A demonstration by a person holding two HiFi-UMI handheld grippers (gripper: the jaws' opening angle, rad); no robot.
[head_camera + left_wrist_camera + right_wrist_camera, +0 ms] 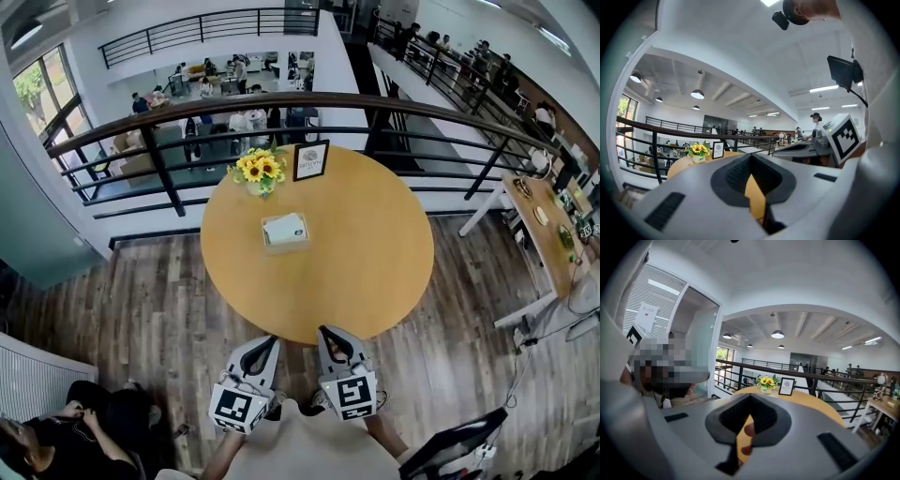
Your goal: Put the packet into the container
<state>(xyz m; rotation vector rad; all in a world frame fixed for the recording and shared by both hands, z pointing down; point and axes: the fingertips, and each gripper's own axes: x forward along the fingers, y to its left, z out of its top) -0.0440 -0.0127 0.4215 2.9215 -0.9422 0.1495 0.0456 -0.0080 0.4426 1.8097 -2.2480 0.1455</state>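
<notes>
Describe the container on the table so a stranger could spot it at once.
Find the round wooden table by the black railing. Near its middle sits the container, a low tan open box holding a pale packet; the sunflowers and framed sign stand upright at the far edge.

Open office mezzanine — black railing [281,96], round wooden table [375,253], people [246,120] at desks below, pendant lamps [697,93]

We are finding the container [286,232] too small to tell what it is holding; the framed sign [310,160] is carrying print too small to read; the picture's edge is cutting off a seated person [66,431] and a side table [544,246]; the left gripper [751,158] and right gripper [749,398] are hiding the container in their own views.
</notes>
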